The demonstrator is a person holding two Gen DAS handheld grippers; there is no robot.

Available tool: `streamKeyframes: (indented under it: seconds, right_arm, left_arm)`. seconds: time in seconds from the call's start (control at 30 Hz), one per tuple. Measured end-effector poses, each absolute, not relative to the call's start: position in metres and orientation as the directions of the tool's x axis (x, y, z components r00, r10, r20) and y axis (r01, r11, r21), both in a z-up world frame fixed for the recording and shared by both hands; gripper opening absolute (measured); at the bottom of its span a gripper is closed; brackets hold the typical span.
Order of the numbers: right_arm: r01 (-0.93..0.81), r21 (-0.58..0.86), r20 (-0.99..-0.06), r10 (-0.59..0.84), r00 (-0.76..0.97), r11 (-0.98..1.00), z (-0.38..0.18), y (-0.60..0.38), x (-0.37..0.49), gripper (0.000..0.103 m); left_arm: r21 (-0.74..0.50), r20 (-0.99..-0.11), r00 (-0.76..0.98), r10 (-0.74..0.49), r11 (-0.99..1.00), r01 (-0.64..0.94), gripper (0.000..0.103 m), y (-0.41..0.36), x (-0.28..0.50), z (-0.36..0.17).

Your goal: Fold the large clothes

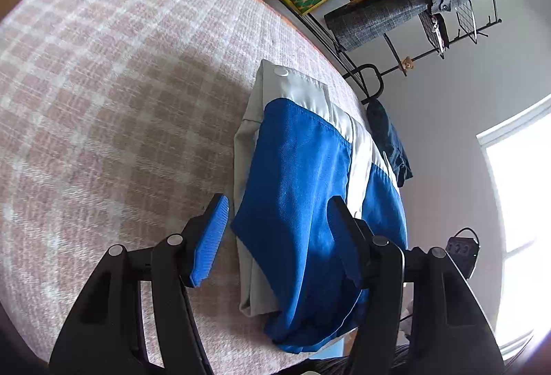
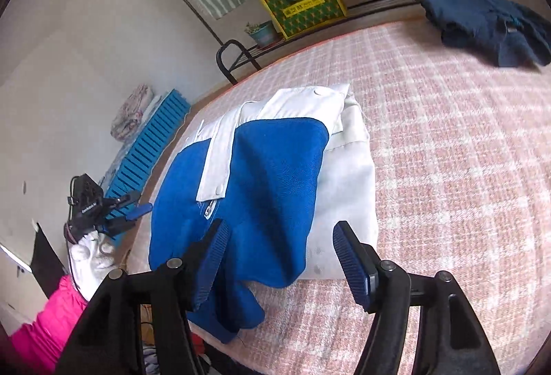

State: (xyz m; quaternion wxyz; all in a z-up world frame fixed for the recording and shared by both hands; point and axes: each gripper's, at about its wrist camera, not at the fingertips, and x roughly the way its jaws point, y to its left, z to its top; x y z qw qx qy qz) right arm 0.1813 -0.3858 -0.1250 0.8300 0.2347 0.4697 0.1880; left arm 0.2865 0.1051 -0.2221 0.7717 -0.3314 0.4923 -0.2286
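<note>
Blue-and-white jacket [image 1: 303, 168] lies folded on bed [image 1: 103, 82] | left gripper [image 1: 275, 237], right gripper [image 2: 279, 254] agape, empty | next: tuck trailing hem

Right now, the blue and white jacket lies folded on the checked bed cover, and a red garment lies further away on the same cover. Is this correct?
Only the colour is wrong: the farther garment is dark navy blue, not red, as the right wrist view shows. The blue and white jacket does lie folded on the checked bed cover.

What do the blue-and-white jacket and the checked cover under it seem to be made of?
Blue-and-white jacket: looks like thin woven synthetic, the blue part matte with visible weave, the white part slightly glossy, with press studs. Checked cover: apparently a coarse woven cotton-like cloth, pink and white, matte and nubbly.
</note>
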Motion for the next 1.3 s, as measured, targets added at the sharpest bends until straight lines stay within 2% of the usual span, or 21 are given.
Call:
streamKeyframes:
  seconds: [0.1,0.13,0.17,0.23,0.27,0.3,0.4,0.47,0.53,0.63,0.73,0.8,0.87,0.97,1.03,1.1,1.13,1.17,1.3]
  right_arm:
    - [-0.07,0.587,-0.698,0.548,0.461,0.806,-0.145,-0.386,0.196,0.06]
    - [-0.059,0.605,-0.695,0.563,0.448,0.794,-0.152,-0.388,0.202,0.058]
    - [-0.048,0.622,-0.688,0.574,0.444,0.782,-0.156,-0.39,0.207,0.055]
    - [-0.037,0.652,-0.663,0.594,0.456,0.757,-0.159,-0.395,0.215,0.048]
    - [-0.045,0.668,-0.647,0.609,0.459,0.743,-0.157,-0.395,0.22,0.029]
    - [-0.055,0.666,-0.645,0.611,0.459,0.744,-0.155,-0.393,0.225,0.017]
    - [-0.098,0.586,-0.681,0.555,0.477,0.804,-0.139,-0.386,0.243,0.01]
    - [-0.109,0.556,-0.682,0.527,0.507,0.824,-0.128,-0.387,0.258,0.009]
    - [-0.077,0.567,-0.67,0.514,0.536,0.82,-0.127,-0.398,0.27,0.009]
    - [0.008,0.606,-0.688,0.519,0.508,0.795,-0.157,-0.414,0.28,0.009]
    - [0.027,0.684,-0.644,0.585,0.492,0.729,-0.171,-0.423,0.276,0.011]
    - [0.012,0.71,-0.62,0.616,0.486,0.705,-0.165,-0.425,0.268,0.024]
    - [0.003,0.629,-0.675,0.545,0.497,0.777,-0.153,-0.421,0.257,0.039]
    - [-0.025,0.571,-0.694,0.499,0.519,0.82,-0.132,-0.419,0.231,0.039]
    - [-0.074,0.53,-0.691,0.481,0.54,0.845,-0.114,-0.414,0.211,0.039]
    - [-0.157,0.452,-0.7,0.458,0.548,0.878,-0.098,-0.402,0.19,0.039]
    - [-0.179,0.415,-0.71,0.44,0.549,0.892,-0.095,-0.396,0.181,0.041]
    - [-0.183,0.403,-0.719,0.434,0.543,0.897,-0.095,-0.392,0.174,0.046]
    - [-0.213,0.463,-0.693,0.502,0.518,0.86,-0.101,-0.378,0.147,0.046]
  left_arm:
    - [-0.734,-0.617,0.388,-0.685,0.678,0.03,0.061,0.092,0.301,-0.23]
    - [-0.731,-0.619,0.38,-0.687,0.681,0.042,0.058,0.087,0.305,-0.231]
    - [-0.714,-0.634,0.377,-0.676,0.698,0.051,0.036,0.083,0.307,-0.231]
    - [-0.696,-0.645,0.372,-0.668,0.714,0.077,0.017,0.076,0.308,-0.228]
    - [-0.692,-0.641,0.377,-0.669,0.716,0.094,0.011,0.074,0.308,-0.225]
    - [-0.699,-0.631,0.379,-0.676,0.708,0.099,0.008,0.072,0.307,-0.22]
    - [-0.783,-0.536,0.396,-0.745,0.615,0.098,0.005,0.07,0.303,-0.2]
    - [-0.781,-0.522,0.403,-0.751,0.611,0.127,0.004,0.061,0.299,-0.187]
    - [-0.724,-0.575,0.399,-0.714,0.671,0.158,0.004,0.048,0.3,-0.189]
    - [-0.673,-0.667,0.355,-0.655,0.734,0.09,0.004,0.046,0.309,-0.226]
    - [-0.705,-0.65,0.349,-0.675,0.707,0.056,0.004,0.056,0.312,-0.239]
    - [-0.664,-0.666,0.367,-0.649,0.74,0.105,0.004,0.053,0.309,-0.229]
    - [-0.629,-0.682,0.378,-0.626,0.766,0.134,0.006,0.05,0.306,-0.222]
    - [-0.576,-0.714,0.395,-0.579,0.806,0.14,0.011,0.051,0.298,-0.212]
    - [-0.54,-0.712,0.427,-0.558,0.823,0.175,0.011,0.051,0.285,-0.2]
    - [-0.559,-0.692,0.425,-0.584,0.805,0.197,0.015,0.051,0.268,-0.191]
    - [-0.58,-0.674,0.423,-0.606,0.788,0.205,0.027,0.052,0.26,-0.187]
    - [-0.607,-0.652,0.416,-0.634,0.765,0.214,0.032,0.051,0.251,-0.184]
    - [-0.667,-0.59,0.378,-0.713,0.695,0.268,0.032,0.035,0.22,-0.171]
